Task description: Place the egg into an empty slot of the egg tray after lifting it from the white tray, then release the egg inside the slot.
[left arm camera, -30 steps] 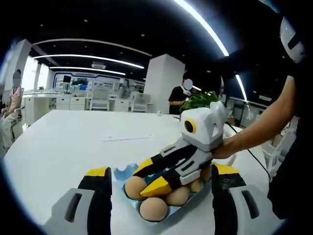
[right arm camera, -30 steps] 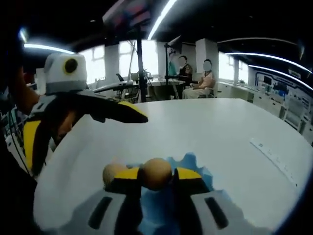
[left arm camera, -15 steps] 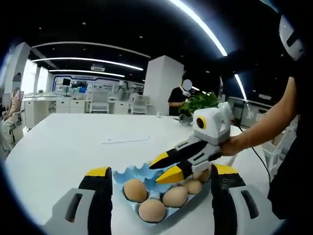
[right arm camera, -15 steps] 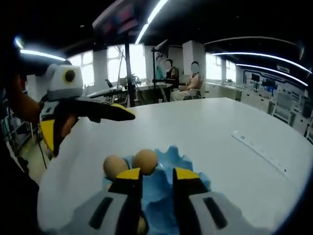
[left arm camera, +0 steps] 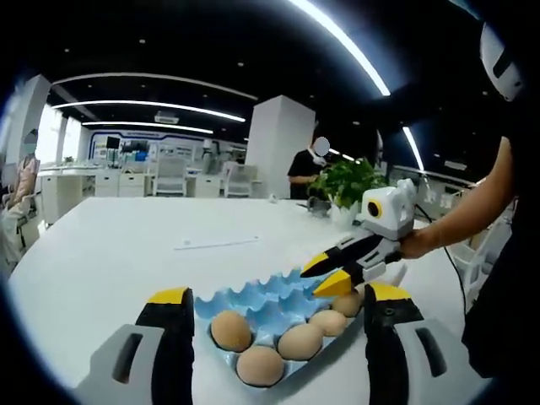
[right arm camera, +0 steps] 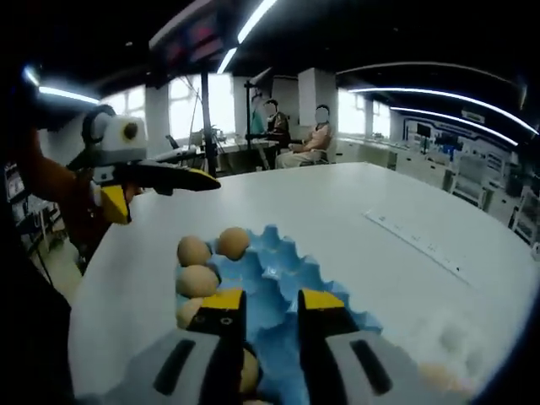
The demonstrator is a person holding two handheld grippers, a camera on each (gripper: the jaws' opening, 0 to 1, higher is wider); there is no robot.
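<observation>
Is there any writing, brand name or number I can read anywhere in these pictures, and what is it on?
None can be read.
The blue egg tray, the eggs and both grippers carry no visible lettering.
The flat strip on the table may bear marks, too small to tell.
The far wall displays are blurred.

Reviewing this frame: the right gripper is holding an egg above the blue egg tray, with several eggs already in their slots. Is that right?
Not quite. The right gripper holds nothing: the right gripper view shows bare space between its jaws, and the left gripper view shows its tips with no egg. The rest stands: it is above the blue egg tray, with several eggs in slots.
</observation>
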